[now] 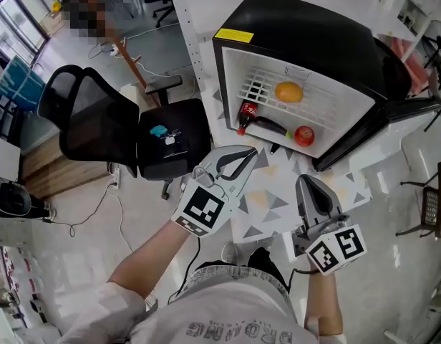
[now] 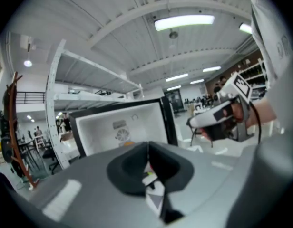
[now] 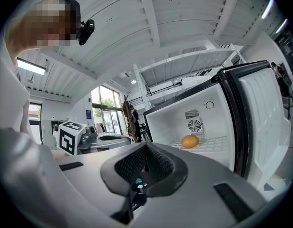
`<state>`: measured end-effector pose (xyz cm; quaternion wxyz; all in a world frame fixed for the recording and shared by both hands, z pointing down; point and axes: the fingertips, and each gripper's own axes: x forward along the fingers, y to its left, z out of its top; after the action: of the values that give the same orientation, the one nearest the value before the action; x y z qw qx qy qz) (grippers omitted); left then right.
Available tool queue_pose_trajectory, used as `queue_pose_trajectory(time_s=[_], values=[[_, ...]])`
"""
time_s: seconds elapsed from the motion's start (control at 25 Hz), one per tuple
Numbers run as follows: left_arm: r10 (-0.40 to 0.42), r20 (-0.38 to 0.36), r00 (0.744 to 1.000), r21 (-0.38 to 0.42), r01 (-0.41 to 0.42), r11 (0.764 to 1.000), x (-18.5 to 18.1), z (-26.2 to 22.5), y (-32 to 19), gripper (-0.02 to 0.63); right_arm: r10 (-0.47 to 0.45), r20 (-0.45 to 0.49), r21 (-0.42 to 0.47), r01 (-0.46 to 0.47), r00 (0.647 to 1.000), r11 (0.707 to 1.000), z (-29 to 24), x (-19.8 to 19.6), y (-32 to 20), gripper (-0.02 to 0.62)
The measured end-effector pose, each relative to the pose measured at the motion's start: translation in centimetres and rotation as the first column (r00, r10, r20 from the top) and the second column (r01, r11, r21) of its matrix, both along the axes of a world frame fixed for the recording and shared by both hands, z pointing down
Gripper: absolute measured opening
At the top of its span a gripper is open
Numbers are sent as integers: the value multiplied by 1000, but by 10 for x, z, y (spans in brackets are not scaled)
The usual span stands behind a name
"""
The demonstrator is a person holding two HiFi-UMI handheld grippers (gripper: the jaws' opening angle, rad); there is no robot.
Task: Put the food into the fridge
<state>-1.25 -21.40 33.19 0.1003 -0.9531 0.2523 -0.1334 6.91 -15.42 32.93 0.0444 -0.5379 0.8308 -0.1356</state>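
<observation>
Fridge [image 1: 328,56]: far right, door [image 1: 414,110] swung out rightward.
Orange [image 1: 288,92]: in Fridge, on upper rack [image 1: 263,84].
Bottle [image 1: 260,119]: below Orange, leftward.
Apple [image 1: 303,135]: just right of Bottle.
Chair [image 1: 99,120]: left of Fridge.
Left hand-held gripper [image 1: 248,156]: near, before Fridge.
Right hand-held gripper [image 1: 308,185]: right of it.

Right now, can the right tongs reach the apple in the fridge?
Probably yes: the fridge door stands open, the apple sits near the front, and nothing lies between it and the shut, empty right tongs.
</observation>
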Motion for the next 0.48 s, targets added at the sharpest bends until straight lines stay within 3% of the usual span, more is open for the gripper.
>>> queue_pose_trajectory(time_s=[0.48], values=[[-27, -98, 995, -116, 15, 993, -16, 19, 24, 8, 5, -21, -26, -5, 1000, 1000, 9, -1, 13, 2]])
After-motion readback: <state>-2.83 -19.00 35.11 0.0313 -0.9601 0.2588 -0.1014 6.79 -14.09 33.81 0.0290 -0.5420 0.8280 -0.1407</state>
